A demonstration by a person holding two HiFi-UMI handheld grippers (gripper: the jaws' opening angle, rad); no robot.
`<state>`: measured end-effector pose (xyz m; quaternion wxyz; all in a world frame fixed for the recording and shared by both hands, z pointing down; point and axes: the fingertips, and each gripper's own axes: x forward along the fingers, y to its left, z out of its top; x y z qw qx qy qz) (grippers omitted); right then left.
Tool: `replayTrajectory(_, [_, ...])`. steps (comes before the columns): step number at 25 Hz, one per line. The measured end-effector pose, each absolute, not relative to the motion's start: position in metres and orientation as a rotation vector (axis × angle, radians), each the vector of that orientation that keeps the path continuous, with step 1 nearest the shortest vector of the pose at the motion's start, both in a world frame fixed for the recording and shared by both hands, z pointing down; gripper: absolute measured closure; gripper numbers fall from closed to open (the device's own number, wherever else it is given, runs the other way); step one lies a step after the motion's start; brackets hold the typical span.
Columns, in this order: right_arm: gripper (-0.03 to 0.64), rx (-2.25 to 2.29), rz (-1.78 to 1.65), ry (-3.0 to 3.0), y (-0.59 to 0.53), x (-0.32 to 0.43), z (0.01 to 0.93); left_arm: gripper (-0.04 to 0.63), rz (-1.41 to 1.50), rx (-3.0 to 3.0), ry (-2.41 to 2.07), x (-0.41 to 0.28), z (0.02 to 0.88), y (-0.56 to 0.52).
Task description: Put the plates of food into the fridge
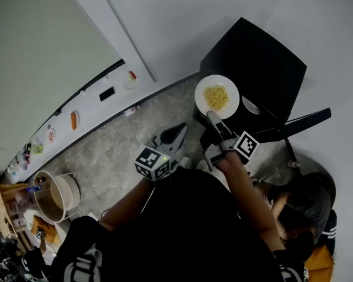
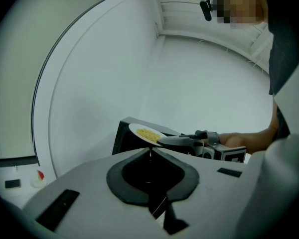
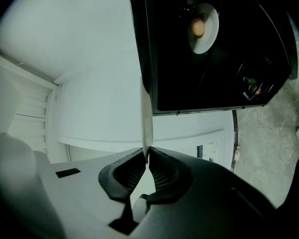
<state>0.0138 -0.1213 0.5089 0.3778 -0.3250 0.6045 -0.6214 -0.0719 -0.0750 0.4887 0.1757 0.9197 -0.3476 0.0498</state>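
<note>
At the left, the left gripper is held with its jaws clenched on nothing. Right of it, a white plate of yellow noodles is grasped at its rim by the right gripper (the rim is seen edge-on in that gripper's own view), close before the open black fridge, where a second plate is already placed.

No readable text anywhere; cubes on the left gripper and right gripper bear only square markers.
</note>
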Motion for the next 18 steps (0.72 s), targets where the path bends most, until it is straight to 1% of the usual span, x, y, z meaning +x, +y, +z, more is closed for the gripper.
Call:
replayTrajectory(8, [0.580, -0.835, -1.639, 1.541, -0.097, 0.001, 0.527, 0.571, 0.161, 2.601, -0.989, -0.082, 0.491, -0.067])
replayTrajectory(18, [0.580, -0.879, -1.683, 1.497, -0.094, 0.007, 0.562, 0.571, 0.206, 2.599, -0.973, -0.088, 0.499, -0.060])
